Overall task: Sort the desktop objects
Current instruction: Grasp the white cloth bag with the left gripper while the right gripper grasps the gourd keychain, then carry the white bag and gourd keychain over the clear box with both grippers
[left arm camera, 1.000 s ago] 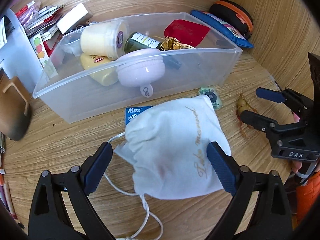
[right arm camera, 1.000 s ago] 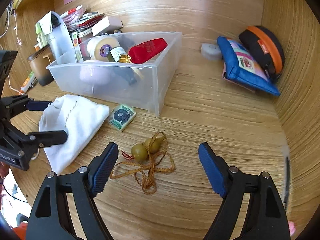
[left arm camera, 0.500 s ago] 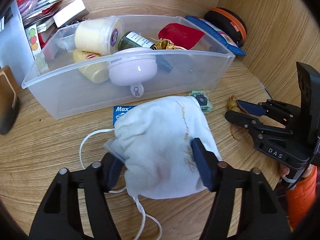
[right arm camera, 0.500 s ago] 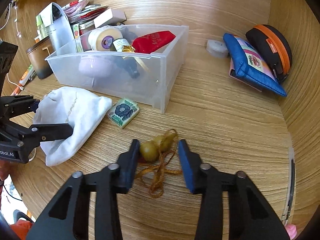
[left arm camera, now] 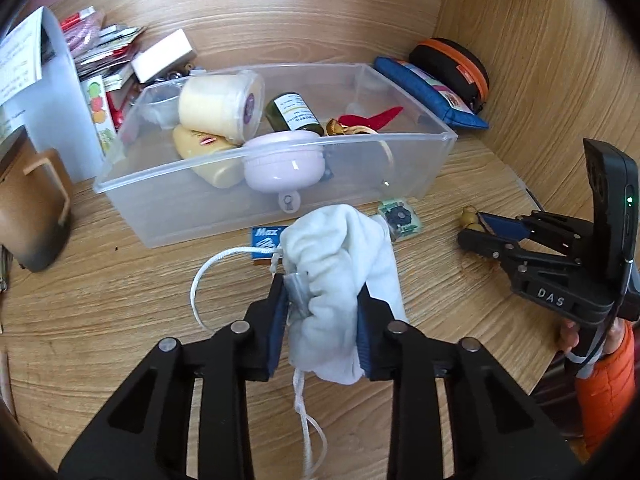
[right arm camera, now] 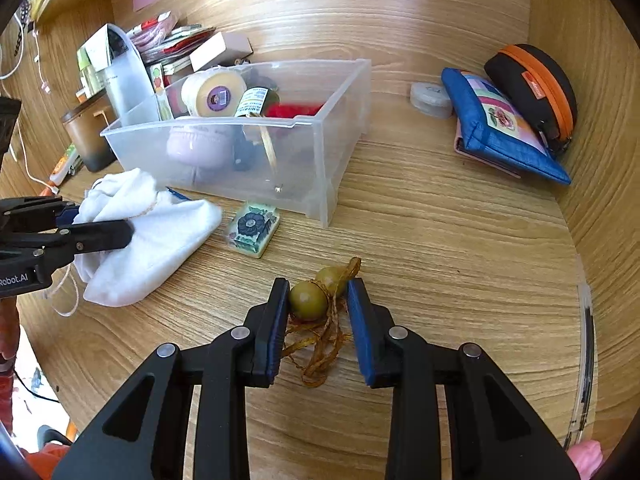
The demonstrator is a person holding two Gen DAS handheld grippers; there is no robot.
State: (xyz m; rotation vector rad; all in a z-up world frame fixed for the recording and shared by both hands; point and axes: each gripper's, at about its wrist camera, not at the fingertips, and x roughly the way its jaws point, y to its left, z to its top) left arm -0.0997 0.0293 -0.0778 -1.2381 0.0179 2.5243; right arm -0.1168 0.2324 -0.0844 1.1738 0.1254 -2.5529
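My left gripper [left arm camera: 322, 320] is shut on a white drawstring pouch [left arm camera: 344, 276], bunched between its blue pads, just in front of the clear plastic bin [left arm camera: 280, 208]. The pouch also shows in the right wrist view [right arm camera: 148, 236]. My right gripper [right arm camera: 318, 320] is shut on an olive gourd charm [right arm camera: 310, 300] with a brown cord [right arm camera: 320, 344], low over the wooden desk. The bin [right arm camera: 320, 168] holds a cream jar [left arm camera: 220, 108], a green bottle [left arm camera: 294, 114], a lilac round case [left arm camera: 284, 168] and a red pouch [left arm camera: 372, 118].
A small floral box [right arm camera: 252, 228] and a blue Max box [left arm camera: 266, 240] lie in front of the bin. A blue purse [right arm camera: 504, 128], an orange-trimmed black case [right arm camera: 536, 92] and a round tin [right arm camera: 430, 98] sit at the back right. A brown cup [left arm camera: 28, 208] and stacked papers [left arm camera: 100, 52] stand left.
Both grippers have closed from open: the left onto the white pouch, bunching it up, and the right onto the gourd charm. Both views have drawn back from the bin.
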